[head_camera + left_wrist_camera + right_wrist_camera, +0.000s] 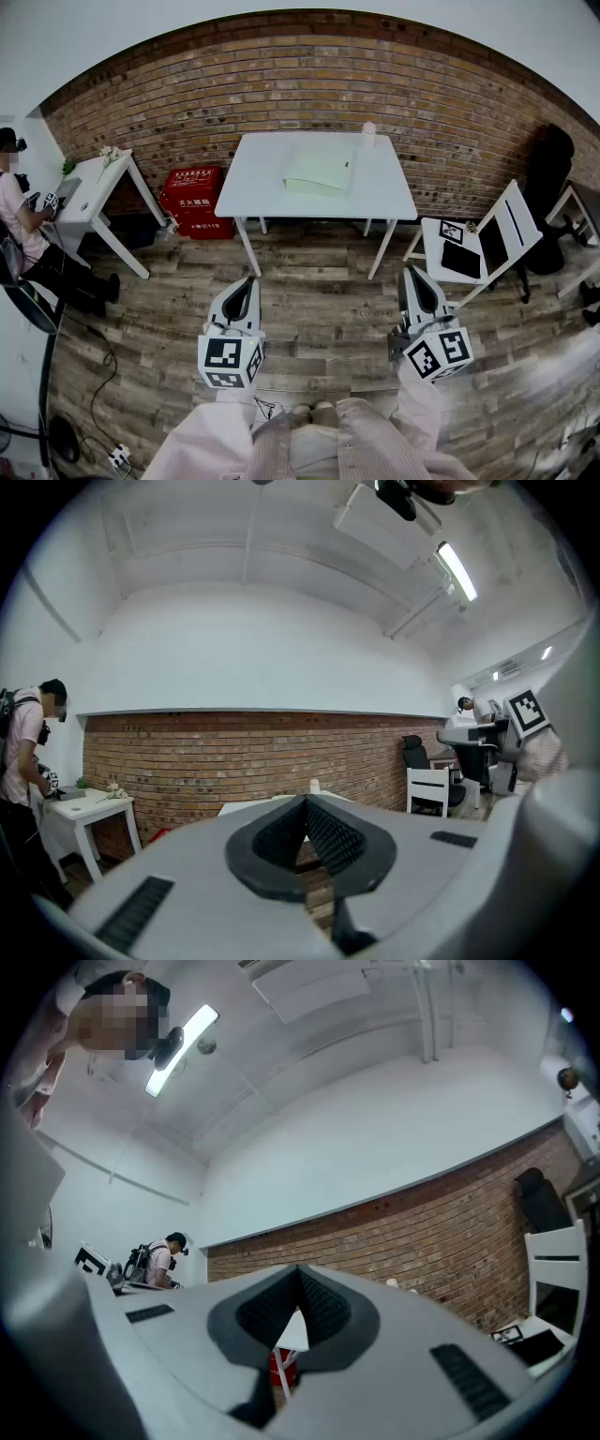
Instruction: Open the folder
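Two claws are hanging over the wood floor (319, 309), well apart from the white tabletop (258, 178). Red box (194, 202) is sitting left of that tabletop. Left claw (249, 281) is sitting pressed together, pinching nothing. Pale green folder (319, 172) is lying flat mid-tabletop, untouched. Right claw (410, 273) is also pressed together, empty, pointing slightly up.

Pale green folder (319, 175), white table (272, 183), red box (195, 202), brown brick wall (281, 84).

Pale pink sleeves (217, 439); white tools (249, 281) (410, 273) with black-patterned marker cubes (230, 362).
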Tool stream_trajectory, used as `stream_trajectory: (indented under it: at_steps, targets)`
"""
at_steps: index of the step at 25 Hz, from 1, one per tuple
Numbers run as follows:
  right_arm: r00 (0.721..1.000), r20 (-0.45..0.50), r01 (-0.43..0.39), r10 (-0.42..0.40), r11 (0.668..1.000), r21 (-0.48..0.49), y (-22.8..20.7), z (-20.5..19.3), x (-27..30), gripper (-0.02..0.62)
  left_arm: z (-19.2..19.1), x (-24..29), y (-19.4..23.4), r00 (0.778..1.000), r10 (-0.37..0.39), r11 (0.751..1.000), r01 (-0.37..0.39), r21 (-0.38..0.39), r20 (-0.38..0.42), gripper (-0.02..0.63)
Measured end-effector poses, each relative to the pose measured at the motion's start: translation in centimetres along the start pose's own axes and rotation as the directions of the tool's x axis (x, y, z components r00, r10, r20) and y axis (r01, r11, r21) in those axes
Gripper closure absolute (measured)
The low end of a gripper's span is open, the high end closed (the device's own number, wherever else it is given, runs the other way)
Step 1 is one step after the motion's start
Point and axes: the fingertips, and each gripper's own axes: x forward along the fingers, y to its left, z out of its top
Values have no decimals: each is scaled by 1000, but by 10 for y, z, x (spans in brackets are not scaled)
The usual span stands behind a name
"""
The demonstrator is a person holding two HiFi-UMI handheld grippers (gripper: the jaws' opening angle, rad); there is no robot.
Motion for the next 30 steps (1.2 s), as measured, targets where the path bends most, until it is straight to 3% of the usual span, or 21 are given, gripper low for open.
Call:
stream_trajectory:
  at_steps: [10,24,30]
  targets:
    - [999,-38,20,-20,1000,21,-19,-13,4,592,2,13,-8,1000,-10,998,10,57,4,611]
    - [995,-96,-20,26,998,64,-63,-38,17,591,-12,51,-27,999,30,999,-31,-20,-19,607]
    - [992,-115,-32,44,994,100,-73,-46,24,563,-21,59,-31,998,48,998,-50,-47,-47,520]
